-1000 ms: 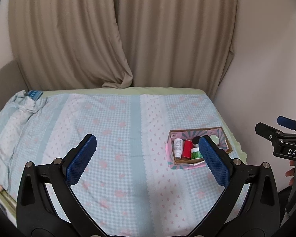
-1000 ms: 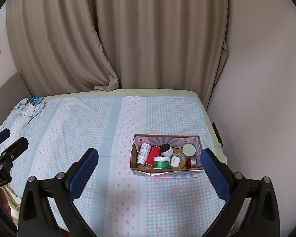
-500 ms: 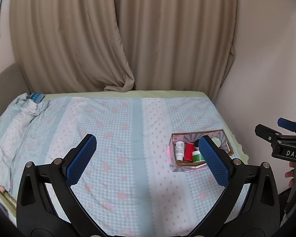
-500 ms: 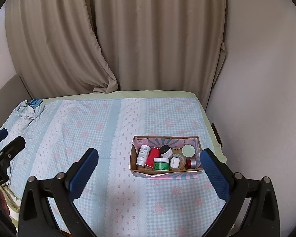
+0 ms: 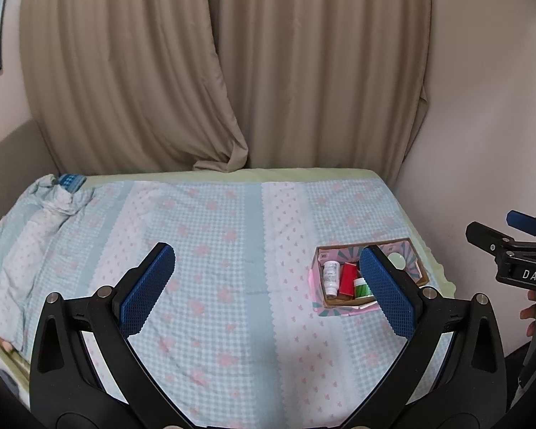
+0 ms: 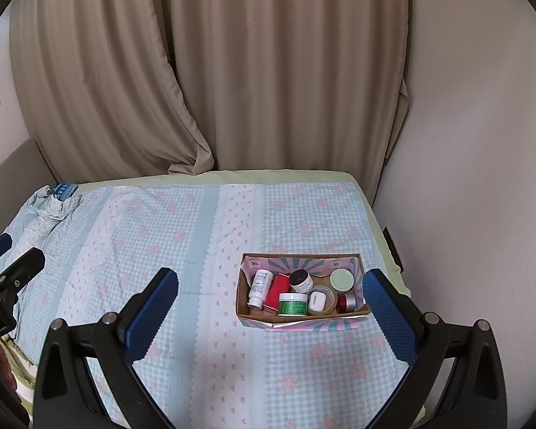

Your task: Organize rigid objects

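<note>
1. In the last second both views pull back and rise a little: the box [image 6: 302, 287] looks smaller and lies lower and farther from the camera than before. The things inside it have not moved.
2. I judge this means the sorting is finished or not yet begun; all the small things already lie in the box, and nothing loose shows on the bed cover [image 6: 196, 243].
3. The left tongs [image 5: 264, 284] are wide apart and hold nothing. The right tongs [image 6: 269, 307] are also wide apart and empty.
4. The box stands on the right part of the bed, near the wall. In it I see a white bottle [image 6: 261, 287], a red packet [image 6: 277, 291], a green jar [image 6: 292, 304], a black-lid jar [image 6: 301, 280] and some more small jars.
5. In the right view the box lies between the two fingers but well ahead of them. In the left view the right finger covers part of it.
</note>
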Demonstrator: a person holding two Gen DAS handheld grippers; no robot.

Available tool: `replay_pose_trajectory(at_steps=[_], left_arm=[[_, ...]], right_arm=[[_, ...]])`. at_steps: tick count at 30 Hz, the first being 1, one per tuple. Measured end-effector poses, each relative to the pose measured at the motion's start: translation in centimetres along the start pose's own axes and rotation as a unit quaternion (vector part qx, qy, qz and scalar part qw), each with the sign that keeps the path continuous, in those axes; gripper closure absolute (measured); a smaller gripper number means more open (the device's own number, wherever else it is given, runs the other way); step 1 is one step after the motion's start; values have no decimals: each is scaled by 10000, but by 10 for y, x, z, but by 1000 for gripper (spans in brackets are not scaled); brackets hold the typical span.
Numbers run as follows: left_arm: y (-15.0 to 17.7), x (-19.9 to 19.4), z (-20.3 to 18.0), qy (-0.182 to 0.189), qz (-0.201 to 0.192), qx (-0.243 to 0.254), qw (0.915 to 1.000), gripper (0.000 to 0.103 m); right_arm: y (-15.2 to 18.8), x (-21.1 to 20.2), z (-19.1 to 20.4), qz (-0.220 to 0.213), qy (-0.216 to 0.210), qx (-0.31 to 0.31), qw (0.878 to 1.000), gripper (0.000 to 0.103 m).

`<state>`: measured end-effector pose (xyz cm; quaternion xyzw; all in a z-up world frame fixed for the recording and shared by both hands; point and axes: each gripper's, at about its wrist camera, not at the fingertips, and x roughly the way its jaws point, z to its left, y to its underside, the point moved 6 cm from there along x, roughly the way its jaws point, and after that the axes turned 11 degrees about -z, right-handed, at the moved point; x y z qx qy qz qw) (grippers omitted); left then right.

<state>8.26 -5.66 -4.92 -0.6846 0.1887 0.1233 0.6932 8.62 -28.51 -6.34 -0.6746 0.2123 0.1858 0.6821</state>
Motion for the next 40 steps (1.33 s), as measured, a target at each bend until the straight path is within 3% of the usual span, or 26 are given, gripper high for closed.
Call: replay_pose_trajectory(at_steps=[16,27,40], left_arm=[[-3,13,7,1,21,-98,9999,0],[-5,17,7,-29,-104,112,9999,0],[12,58,14,273,298,21,9992,0]], right_arm=[[-4,5,2,-35,19,-17,10000,0],[-6,13,4,-42,17,-30,10000,0],[5,44,12,277,63,40,9996,0]])
